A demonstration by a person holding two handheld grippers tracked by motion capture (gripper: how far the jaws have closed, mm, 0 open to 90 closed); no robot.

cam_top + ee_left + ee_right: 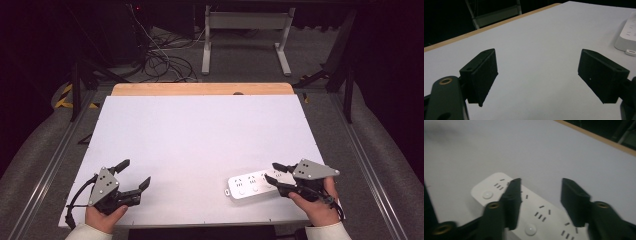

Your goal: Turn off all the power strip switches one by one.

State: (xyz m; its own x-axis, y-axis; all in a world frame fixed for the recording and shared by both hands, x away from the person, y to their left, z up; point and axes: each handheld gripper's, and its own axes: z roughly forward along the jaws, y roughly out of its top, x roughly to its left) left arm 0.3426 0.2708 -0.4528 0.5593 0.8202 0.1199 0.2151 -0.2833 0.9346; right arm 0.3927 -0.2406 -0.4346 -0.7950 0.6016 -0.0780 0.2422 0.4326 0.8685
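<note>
Holding my right gripper (pixel 274 173) over the near-right part of the white table (pixel 200 135), jaws straddling the right end of the white power strip (pixel 252 184). In the right gripper view the strip (pixel 534 210) runs under both jaws, one jaw over its top face, the other at its far edge; sockets and round buttons show between them. Jaws are part closed. Cannot tell if the pads actually press on the strip, frame is a bit blurred, no clear squeeze visible. Strip lies flat on the table, long side roughly along the near edge, its left end free and pointing toward the table's middle.

My left gripper (pixel 134 176) sits at the near-left corner, well apart from the strip, jaws spread wide with nothing between them. Left gripper view: both black pads (pixel 484 75) hang over bare table, and the strip's end (pixel 627 32) shows at the right edge, farther off. My hands (pixel 320 207) grip both tools from the bottom edge, pale sleeves at the wrists. Wooden strip (pixel 200 89) runs along the table's far edge; cables (pixel 160 60) and a grey table frame (pixel 245 35) on the floor beyond.
</note>
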